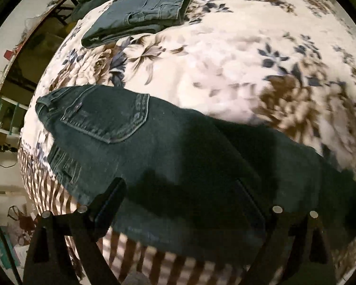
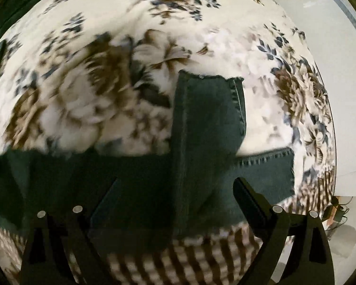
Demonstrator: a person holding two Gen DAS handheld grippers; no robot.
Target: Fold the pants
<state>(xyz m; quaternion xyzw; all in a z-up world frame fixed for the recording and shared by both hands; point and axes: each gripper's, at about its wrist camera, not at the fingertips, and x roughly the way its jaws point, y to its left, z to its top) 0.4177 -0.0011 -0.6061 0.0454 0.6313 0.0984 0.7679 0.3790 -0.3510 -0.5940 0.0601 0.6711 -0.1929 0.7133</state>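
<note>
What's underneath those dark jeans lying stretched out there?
The dark jeans lie on a floral blanket, which shows all round them, with a striped border near the camera. What the denim itself covers is hidden, and so is whatever lies beneath the blanket.

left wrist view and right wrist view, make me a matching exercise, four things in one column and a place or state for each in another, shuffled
Things:
1. dark denim jeans with a stitched back pocket
2. smaller folded blue-grey denim pants
3. flipped-over dark denim leg end with a frayed hem
4. left gripper

Places or states:
A. lying across the rest of the leg, pointing up the floral blanket
B. open above the cloth, gripping nothing
C. at the far end of the bed, already folded
D. spread lengthwise near the striped edge of the blanket

Pairs: 1-D, 2-C, 3-A, 4-B
</note>
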